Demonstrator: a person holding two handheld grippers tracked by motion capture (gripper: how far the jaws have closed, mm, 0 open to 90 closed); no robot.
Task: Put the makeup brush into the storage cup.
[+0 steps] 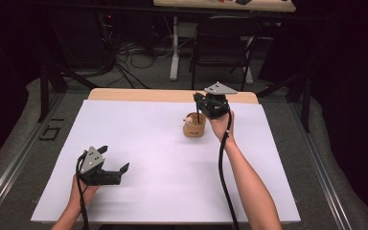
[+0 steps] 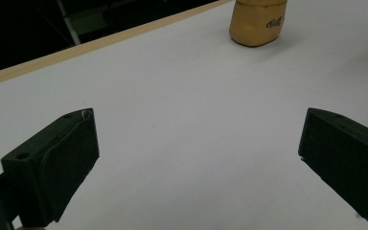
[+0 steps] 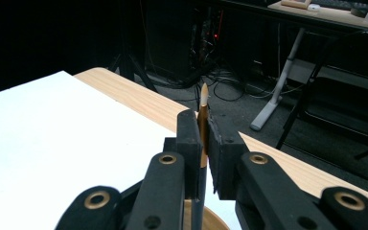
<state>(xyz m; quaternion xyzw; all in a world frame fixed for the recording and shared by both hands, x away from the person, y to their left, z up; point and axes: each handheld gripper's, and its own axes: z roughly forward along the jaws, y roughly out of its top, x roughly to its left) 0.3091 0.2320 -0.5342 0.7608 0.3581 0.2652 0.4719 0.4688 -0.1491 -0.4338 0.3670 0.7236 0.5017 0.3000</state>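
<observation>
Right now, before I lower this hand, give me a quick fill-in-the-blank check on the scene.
1. The right gripper is shut on a ____.
2. The left gripper has its jaws ____, nothing between them.
3. The pencil hangs over the tan ____.
4. The cup stands on a ____ sheet.

Missing words: pencil; open; cup; white

Bright, evenly lit white table sheet (image 1: 139, 158) against dim, murky surroundings; soft, slightly blurred pictures.

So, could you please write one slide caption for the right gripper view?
Right gripper shut on a pencil, tip up, above the wooden cup.
</observation>
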